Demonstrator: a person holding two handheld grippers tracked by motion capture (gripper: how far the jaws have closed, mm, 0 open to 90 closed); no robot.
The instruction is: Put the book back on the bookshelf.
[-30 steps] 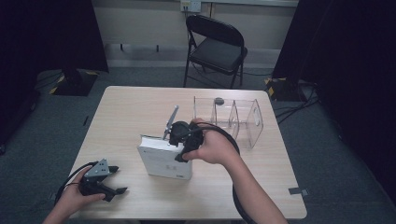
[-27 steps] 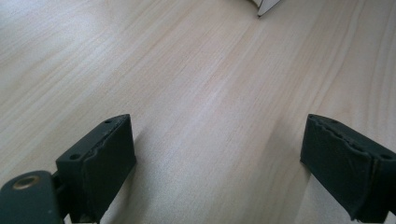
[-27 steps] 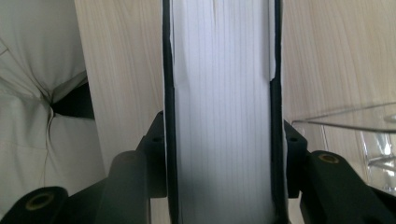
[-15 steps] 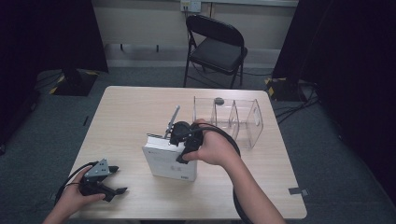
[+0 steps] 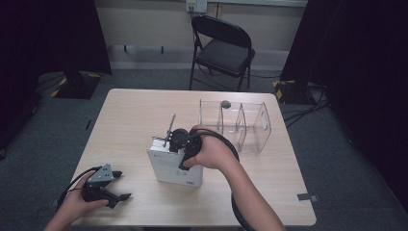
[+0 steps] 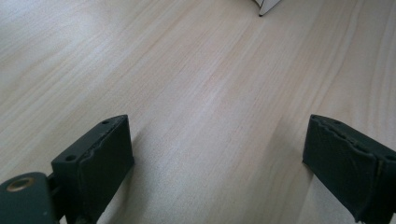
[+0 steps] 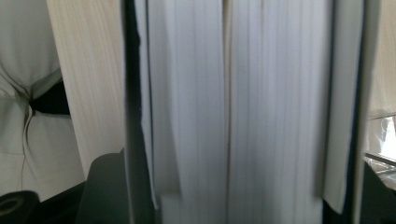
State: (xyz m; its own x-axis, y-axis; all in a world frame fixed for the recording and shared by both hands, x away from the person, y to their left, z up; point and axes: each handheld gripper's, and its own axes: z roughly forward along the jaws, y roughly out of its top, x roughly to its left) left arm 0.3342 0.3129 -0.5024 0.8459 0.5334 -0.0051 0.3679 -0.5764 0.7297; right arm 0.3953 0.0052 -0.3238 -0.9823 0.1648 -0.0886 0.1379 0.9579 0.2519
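now the thick white book [image 5: 173, 166] stands on edge at the middle of the pale wooden table [image 5: 130, 115], further upright than a second ago. the right gripper [image 5: 179, 140] sits over its top edge, jaws straddling it, just been opening; whether the pads press i cannot tell. the left gripper [image 5: 113, 188] rests released, unmoved. one book, one clear three-compartment organiser [image 5: 240, 126], one black folding chair [image 5: 222, 48], two grippers.
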